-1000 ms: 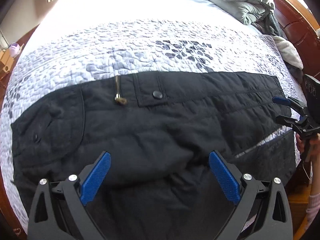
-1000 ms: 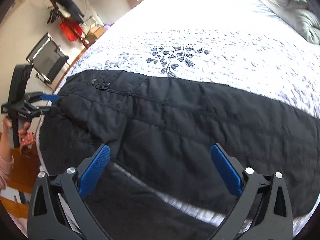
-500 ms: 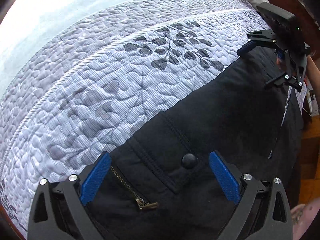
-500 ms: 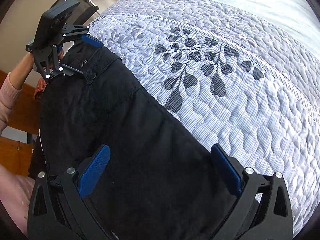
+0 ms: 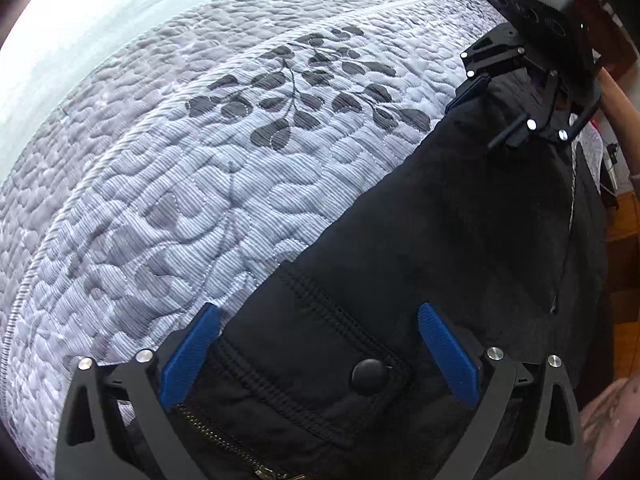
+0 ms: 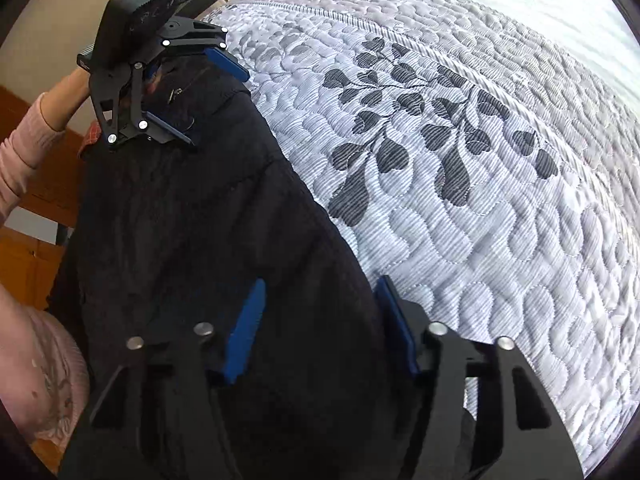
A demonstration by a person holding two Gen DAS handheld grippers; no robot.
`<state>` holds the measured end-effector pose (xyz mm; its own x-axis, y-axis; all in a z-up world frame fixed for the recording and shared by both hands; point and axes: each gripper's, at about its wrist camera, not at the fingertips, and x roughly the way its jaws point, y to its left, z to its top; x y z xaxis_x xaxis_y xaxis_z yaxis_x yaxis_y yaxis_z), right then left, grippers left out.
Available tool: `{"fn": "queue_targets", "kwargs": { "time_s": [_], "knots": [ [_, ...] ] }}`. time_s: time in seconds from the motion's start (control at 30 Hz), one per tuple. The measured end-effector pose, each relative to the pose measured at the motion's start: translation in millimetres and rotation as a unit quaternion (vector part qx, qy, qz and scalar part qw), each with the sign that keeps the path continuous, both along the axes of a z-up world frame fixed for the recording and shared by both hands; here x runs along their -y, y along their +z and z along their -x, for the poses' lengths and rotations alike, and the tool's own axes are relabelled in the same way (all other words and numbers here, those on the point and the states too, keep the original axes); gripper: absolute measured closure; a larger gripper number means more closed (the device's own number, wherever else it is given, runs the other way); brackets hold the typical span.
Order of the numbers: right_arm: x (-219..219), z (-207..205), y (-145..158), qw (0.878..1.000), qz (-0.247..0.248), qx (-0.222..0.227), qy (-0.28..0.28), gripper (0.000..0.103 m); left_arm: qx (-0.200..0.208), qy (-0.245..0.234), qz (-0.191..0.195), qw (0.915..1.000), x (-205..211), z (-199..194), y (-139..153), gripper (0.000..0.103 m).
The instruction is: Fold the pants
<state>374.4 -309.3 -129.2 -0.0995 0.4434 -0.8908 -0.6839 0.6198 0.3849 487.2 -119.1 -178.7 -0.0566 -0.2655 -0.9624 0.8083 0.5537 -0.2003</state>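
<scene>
One quilt (image 5: 200, 184); one pants (image 5: 440, 260); two grippers (image 5: 320, 356) (image 6: 320, 328) spread.

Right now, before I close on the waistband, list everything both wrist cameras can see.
pants: one, black, spread along the near edge of the bed
snap button: one, black, on the waistband between the left fingers
zipper: one, brass, near the left finger
quilt: one, pale grey with dark leaf print, under the pants
wooden furniture: brown, beside the bed
left gripper: blue fingers spread wide over the waistband, open
right gripper: blue fingers narrowed around the far edge of the pants; grip unclear
left hand: pink sleeve, holding the left gripper
</scene>
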Motion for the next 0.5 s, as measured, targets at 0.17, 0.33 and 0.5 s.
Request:
{"fn": "queue_targets", "kwargs": {
  "time_s": [0.17, 0.33, 0.5],
  "knots": [
    [12.3, 16.2, 21.2, 0.999, -0.03, 0.023, 0.009, 0.095, -0.025, 0.008, 0.01, 0.9996, 1.3, -9.3, 3.2, 0.004],
    [27.8, 31.3, 49.7, 0.996, -0.071, 0.058, 0.004, 0.096, -0.03, -0.008, 0.032, 0.999, 17.7, -15.7, 7.2, 0.004],
    [35.1, 38.8, 60.2, 0.994, -0.079, 0.073, 0.003, 0.096, -0.064, -0.04, 0.037, 0.9965, 47.5, -12.7, -3.2, 0.004]
  ]
}}
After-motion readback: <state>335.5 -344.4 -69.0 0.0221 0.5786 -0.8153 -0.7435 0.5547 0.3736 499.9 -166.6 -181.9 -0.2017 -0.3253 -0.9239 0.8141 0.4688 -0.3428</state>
